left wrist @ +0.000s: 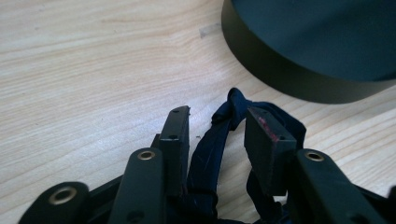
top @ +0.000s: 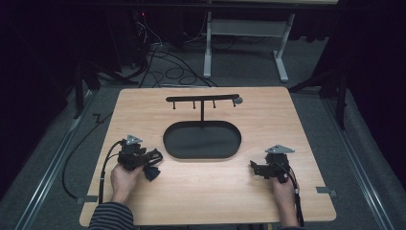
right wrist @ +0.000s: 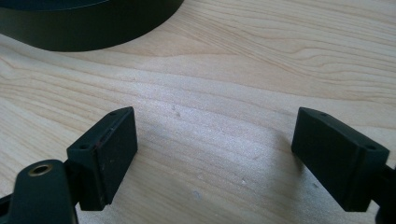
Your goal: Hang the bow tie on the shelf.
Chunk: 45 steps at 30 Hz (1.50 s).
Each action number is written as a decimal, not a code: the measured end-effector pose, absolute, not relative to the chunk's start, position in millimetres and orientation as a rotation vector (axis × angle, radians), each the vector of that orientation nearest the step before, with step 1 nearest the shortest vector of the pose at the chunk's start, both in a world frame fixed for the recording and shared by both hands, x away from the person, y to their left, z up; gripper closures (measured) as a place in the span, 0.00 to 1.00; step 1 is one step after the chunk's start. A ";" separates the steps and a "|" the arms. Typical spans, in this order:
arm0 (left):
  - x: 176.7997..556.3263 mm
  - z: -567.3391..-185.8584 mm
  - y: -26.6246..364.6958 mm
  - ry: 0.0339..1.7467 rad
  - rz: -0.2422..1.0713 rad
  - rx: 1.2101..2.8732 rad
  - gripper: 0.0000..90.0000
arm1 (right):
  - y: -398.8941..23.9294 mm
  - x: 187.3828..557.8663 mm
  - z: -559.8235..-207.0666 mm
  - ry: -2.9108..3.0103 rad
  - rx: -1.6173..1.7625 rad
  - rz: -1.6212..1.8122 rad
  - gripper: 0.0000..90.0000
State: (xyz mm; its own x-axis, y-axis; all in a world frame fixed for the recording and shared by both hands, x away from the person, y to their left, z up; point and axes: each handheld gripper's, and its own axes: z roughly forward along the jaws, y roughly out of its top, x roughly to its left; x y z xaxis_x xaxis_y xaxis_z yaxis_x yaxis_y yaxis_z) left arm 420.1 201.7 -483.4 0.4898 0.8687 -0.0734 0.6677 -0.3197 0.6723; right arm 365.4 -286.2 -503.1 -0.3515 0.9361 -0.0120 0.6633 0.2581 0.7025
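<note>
A dark blue fabric band point(left wrist: 205, 158) lies on the wooden table point(top: 215, 191), partly under my left gripper point(top: 157, 155). In the left gripper view the band runs up between the jaws of the left gripper point(left wrist: 217, 116) and loops around the right-hand jaw. It lies against the left-hand jaw, and bare wood shows between it and the other, so the jaws stand a little apart and do not pinch it. The right gripper point(top: 255, 167) rests near the table's front right. In its own view the right gripper point(right wrist: 215, 126) is wide open, with bare wood between its jaws.
A black oval tray point(top: 202, 140) sits mid-table, and a thin post rises from its far rim to a crossbar with small hooks point(top: 202, 99). The tray's wall point(left wrist: 289, 74) is close ahead of the left jaws, and the tray's wall point(right wrist: 93, 28) is farther from the right jaws.
</note>
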 end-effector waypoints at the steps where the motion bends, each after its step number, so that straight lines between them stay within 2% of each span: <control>1: 420.4 -484.5 200.9 1.262 0.404 2.094 0.68 | -286.2 365.4 -503.1 2.106 1.451 0.854 0.17; 9: 423.2 -490.1 200.5 1.268 0.385 2.126 0.87 | -286.2 365.4 -503.1 2.106 1.451 0.854 0.17; 15: 421.5 -489.8 198.7 1.244 0.404 2.122 0.97 | -286.2 365.4 -503.1 2.106 1.451 0.854 0.17; 45: 394.4 -446.8 207.5 1.151 0.443 1.998 0.98 | -286.4 365.4 -503.2 2.108 1.445 0.853 0.17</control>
State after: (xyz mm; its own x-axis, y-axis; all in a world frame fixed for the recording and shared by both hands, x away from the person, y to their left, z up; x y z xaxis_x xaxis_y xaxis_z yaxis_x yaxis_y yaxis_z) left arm 394.4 207.5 -446.8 0.5307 0.8441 -0.0765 0.5750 -0.2923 0.7641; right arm 365.4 -286.4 -503.2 -0.3550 0.9347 -0.0151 0.6611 0.2624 0.7029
